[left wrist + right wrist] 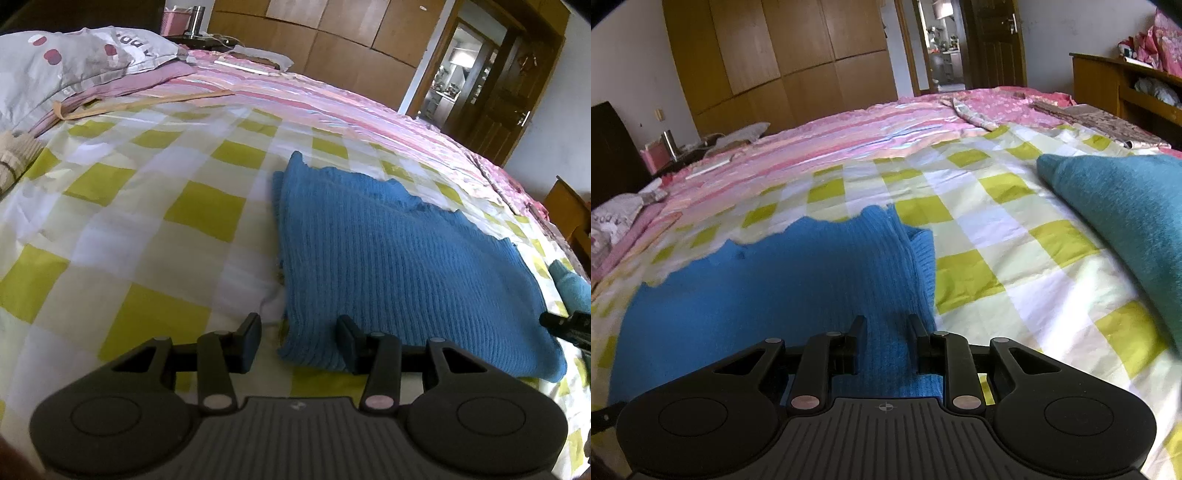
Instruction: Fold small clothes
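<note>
Two pillows (74, 62) (far corner), teal cloth (1126, 229) beside blue knit (388, 266)

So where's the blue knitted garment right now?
The blue knitted garment lies flat on the yellow-checked sheet, right of centre in the left wrist view, with a teal cloth to its right.

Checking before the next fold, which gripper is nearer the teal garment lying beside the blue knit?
Right. The right gripper sits over the blue knit's edge facing the teal garment; the left gripper is at the knit's opposite edge.
</note>
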Demonstrator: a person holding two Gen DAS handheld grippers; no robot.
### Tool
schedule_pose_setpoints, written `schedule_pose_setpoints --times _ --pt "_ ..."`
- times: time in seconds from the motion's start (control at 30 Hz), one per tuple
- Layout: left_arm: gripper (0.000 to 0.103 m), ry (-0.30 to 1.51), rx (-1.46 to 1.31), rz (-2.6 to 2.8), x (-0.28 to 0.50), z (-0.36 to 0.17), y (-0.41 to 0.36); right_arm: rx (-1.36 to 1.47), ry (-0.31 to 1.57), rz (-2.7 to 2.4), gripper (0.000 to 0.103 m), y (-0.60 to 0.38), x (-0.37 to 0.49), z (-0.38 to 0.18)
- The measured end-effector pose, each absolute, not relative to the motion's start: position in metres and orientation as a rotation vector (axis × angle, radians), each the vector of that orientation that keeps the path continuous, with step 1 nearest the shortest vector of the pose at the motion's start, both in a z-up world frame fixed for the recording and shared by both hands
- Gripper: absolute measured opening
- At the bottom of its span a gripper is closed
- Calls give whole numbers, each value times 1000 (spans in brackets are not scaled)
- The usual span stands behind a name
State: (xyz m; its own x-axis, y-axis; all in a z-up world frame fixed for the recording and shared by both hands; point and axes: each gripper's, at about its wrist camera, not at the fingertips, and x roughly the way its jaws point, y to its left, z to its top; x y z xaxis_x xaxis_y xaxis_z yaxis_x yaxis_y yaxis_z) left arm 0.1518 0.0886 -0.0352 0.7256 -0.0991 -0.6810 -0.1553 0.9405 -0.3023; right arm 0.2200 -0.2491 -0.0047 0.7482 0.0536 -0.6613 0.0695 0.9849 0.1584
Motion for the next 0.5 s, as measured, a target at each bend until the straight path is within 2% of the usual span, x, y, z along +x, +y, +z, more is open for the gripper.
schedule_pose_setpoints --times 0.5 --pt "50 765 -337 -14 152 -33 94 128 758 -38 27 -239 218 -1"
